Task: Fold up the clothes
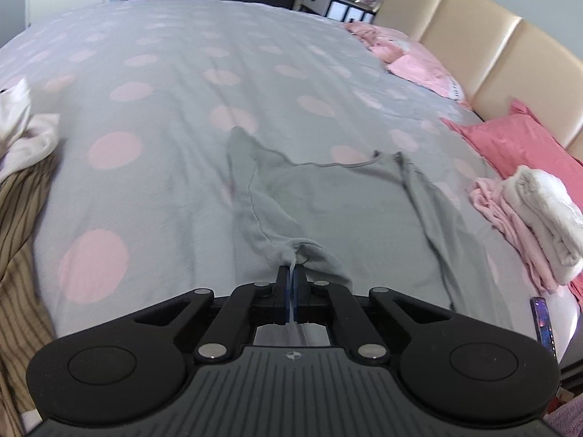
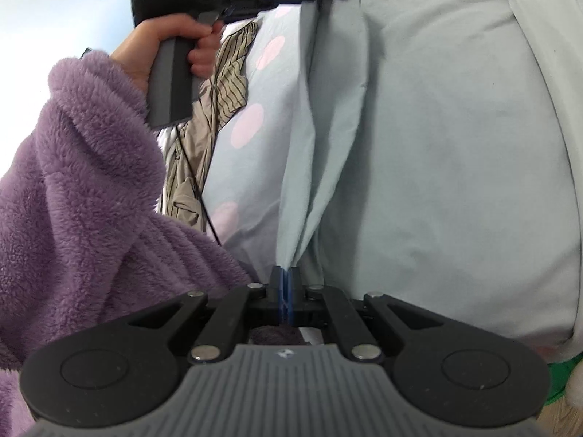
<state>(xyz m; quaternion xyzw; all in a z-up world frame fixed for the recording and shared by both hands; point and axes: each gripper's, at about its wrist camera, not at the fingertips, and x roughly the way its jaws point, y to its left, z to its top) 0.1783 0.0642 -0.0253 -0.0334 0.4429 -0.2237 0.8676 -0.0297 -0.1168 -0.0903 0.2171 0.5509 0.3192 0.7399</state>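
one grey garment (image 1: 328, 196), two tools (image 1: 291, 273)

My left tool (image 1: 291, 273) is matt black plastic with a ribbed grey housing and small shiny metal pivot pins — the right tool (image 2: 285, 273) looks the same. The grey garment (image 1: 328, 200) is thin, soft, matt cloth. Under it, the bed cover (image 1: 164, 73) is a finely textured weave. Beyond the garment, the headboard (image 1: 473, 36) is smooth padded stuff with a slight sheen. The sleeve (image 2: 73, 182) is thick, fuzzy fleece.
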